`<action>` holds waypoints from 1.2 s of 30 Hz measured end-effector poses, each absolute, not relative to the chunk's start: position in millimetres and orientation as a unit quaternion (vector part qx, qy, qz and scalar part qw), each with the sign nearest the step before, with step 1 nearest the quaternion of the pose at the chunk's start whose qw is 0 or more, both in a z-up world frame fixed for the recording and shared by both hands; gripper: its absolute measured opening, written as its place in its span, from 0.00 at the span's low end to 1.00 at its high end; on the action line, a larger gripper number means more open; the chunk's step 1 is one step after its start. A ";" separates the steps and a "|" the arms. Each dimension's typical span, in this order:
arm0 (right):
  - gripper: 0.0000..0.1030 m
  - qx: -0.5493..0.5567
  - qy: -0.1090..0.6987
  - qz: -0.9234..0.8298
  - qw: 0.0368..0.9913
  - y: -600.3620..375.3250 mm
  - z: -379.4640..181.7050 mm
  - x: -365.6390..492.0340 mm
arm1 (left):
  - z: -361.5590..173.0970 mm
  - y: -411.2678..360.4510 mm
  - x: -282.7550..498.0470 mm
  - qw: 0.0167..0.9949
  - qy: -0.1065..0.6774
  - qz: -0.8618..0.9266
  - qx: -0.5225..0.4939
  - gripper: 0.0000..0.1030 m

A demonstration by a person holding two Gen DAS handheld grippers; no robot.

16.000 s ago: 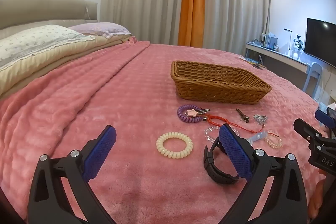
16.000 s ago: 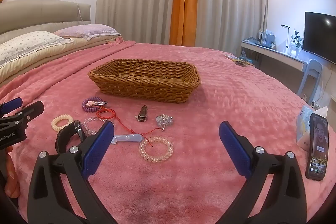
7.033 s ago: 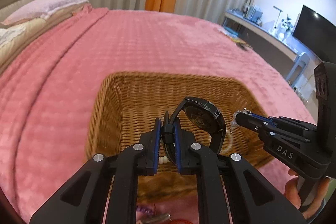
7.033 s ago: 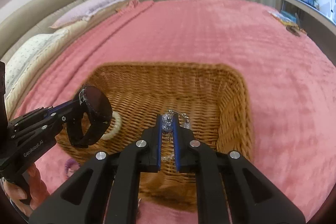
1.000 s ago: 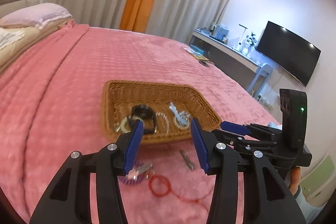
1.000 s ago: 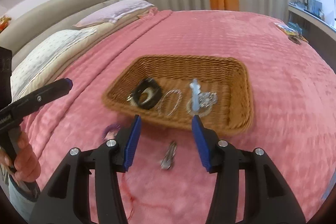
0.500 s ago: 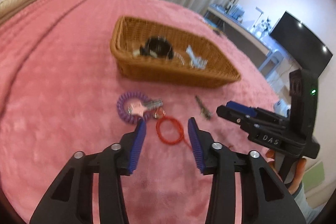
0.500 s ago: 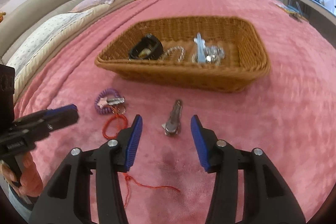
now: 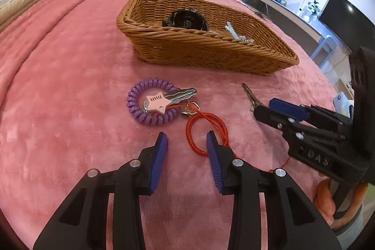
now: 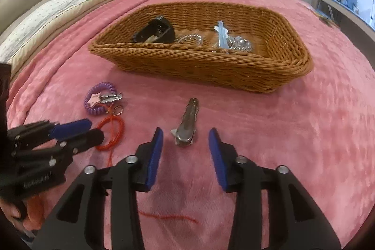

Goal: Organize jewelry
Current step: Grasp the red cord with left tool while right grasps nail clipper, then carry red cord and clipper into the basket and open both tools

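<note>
A wicker basket [image 9: 211, 50] [image 10: 204, 67] on the pink bed holds a black watch [image 9: 187, 20] [image 10: 154, 32], clear bracelets [image 10: 236, 42] and a pale clip. In front of it lie a purple coil keyring [image 9: 150, 104] [image 10: 98, 97], a red cord loop [image 9: 206, 130] [image 10: 112, 130] and a metal hair clip [image 9: 249, 95] [image 10: 187, 123]. My left gripper [image 9: 186, 135] is open, low over the near edge of the red cord. My right gripper [image 10: 185, 131] is open, its fingers on either side of the hair clip's near end.
Pillows [image 10: 46, 15] and a headboard are at the far left. A desk and a TV [image 9: 346, 18] stand beyond the bed's right side. Curtains hang at the back. A red thread [image 10: 168, 217] trails on the blanket near me.
Both grippers have dropped lower and closer to the bed. The left has closed in on the red cord, the right on the hair clip. Both stay open.
</note>
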State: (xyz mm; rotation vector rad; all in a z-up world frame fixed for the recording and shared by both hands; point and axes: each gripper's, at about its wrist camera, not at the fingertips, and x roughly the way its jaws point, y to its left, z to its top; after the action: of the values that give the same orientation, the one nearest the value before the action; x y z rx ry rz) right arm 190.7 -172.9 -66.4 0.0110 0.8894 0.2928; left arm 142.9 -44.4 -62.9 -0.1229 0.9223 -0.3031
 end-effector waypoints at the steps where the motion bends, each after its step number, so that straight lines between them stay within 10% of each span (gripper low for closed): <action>1: 0.29 0.007 0.433 0.139 0.891 -173.5 -68.4 193.5 | -63.2 -45.5 142.7 0.883 0.443 -0.143 -0.054 0.30; 8: 0.14 -0.026 0.430 0.137 0.892 -161.0 -70.3 192.2 | -61.7 -55.0 135.2 0.890 0.435 -0.132 -0.027 0.02; 23: 0.14 0.022 0.400 0.184 0.898 -184.0 -42.8 146.2 | -36.8 -41.1 84.4 0.895 0.406 -0.172 -0.069 0.02; 36: 0.14 0.007 0.303 0.187 0.934 -198.7 62.4 148.0 | 92.5 -61.3 105.9 0.942 0.274 -0.190 -0.038 0.02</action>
State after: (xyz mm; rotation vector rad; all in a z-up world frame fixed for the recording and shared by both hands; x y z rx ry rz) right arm 148.0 -198.7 62.4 0.0146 0.6206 0.3814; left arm 105.9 -61.3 92.5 -0.0785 0.5598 -0.3876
